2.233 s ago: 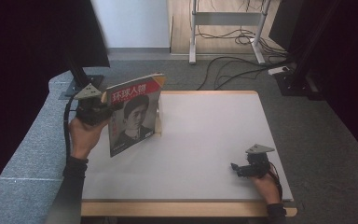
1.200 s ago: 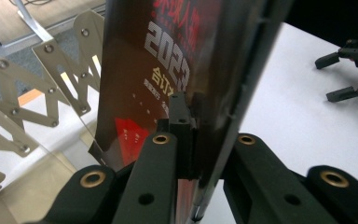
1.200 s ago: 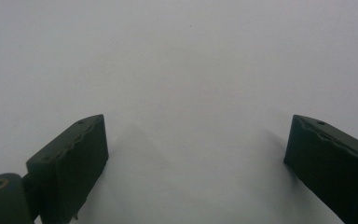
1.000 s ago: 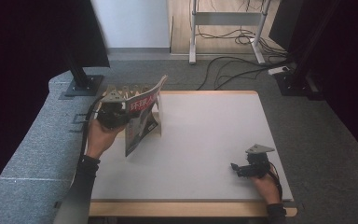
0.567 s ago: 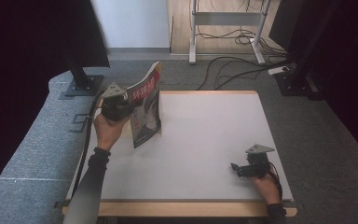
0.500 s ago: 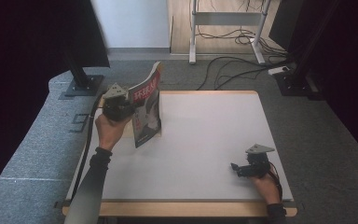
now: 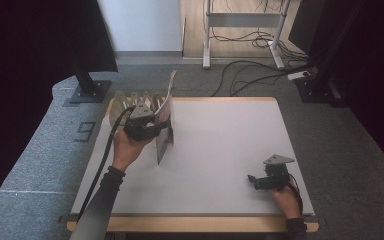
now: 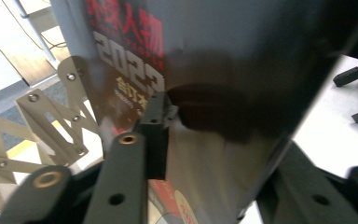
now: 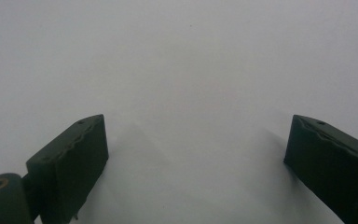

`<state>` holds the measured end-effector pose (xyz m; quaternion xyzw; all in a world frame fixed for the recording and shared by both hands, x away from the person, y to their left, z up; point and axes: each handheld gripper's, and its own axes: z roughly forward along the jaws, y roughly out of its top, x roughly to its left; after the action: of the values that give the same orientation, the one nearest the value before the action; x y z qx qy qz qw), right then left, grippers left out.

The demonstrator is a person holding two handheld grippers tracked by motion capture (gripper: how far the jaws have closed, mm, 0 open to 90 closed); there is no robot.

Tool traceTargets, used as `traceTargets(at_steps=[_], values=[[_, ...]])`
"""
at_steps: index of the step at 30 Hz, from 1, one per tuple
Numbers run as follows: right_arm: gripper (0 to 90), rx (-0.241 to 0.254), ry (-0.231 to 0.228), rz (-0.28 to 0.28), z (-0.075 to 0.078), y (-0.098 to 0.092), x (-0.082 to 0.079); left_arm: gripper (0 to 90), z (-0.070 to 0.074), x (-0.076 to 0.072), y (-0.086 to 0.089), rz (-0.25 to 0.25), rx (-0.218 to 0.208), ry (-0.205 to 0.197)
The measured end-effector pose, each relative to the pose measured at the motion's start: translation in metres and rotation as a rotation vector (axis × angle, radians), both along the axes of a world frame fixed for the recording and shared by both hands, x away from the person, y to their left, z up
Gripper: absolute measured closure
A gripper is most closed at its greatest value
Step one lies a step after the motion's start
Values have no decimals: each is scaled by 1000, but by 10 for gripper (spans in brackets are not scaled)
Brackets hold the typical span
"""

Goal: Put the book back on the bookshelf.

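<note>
A magazine (image 7: 164, 120) with a dark cover and red lettering stands on edge at the table's back left, beside a wooden slatted rack (image 7: 125, 102). My left gripper (image 7: 152, 126) is at its spine side. In the left gripper view the magazine (image 8: 223, 70) runs between the jaws of my left gripper (image 8: 223, 140). Those jaws have just been opening: one pad lies against the cover and the other stands well off it. My right gripper (image 7: 252, 180) rests at the front right of the table, and in its own view my right gripper (image 9: 196, 140) is open with nothing between the jaws.
The white table top (image 7: 220, 145) stretches between the two hands. The wooden rack (image 8: 42, 116) sits close behind the left jaw. Beyond the table lie a black stand base (image 7: 87, 92), cables and a desk frame (image 7: 242, 30) on the floor.
The left hand has turned the magazine from cover-up to edge-on and brought it down beside the rack. The right hand has stayed where it was.
</note>
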<state>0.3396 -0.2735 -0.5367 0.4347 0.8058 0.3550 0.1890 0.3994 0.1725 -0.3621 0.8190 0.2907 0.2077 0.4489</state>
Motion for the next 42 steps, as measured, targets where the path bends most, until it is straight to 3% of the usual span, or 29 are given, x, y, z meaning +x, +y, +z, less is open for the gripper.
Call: traceTargets(at_steps=[6,10,17,23,30,34,37,42], values=[[53,0,0,0,0,0,0,504,-5,-3,-5,-15,40,17],[53,1,-2,-2,0,0,0,477,-11,-6,-3,-22,55,35],[53,1,0,-3,0,0,0,524,-29,-12,7,-15,70,65],[53,2,1,-4,0,0,0,550,-32,-7,3,21,72,24],[53,2,1,-4,0,0,0,508,-35,-4,-2,18,61,32],[54,1,0,-3,0,0,0,410,-31,-8,-1,-2,47,46],[54,0,0,-3,0,0,0,272,-25,-14,2,11,28,34],[54,0,2,-5,0,0,0,136,-18,-27,12,-10,-19,50]])
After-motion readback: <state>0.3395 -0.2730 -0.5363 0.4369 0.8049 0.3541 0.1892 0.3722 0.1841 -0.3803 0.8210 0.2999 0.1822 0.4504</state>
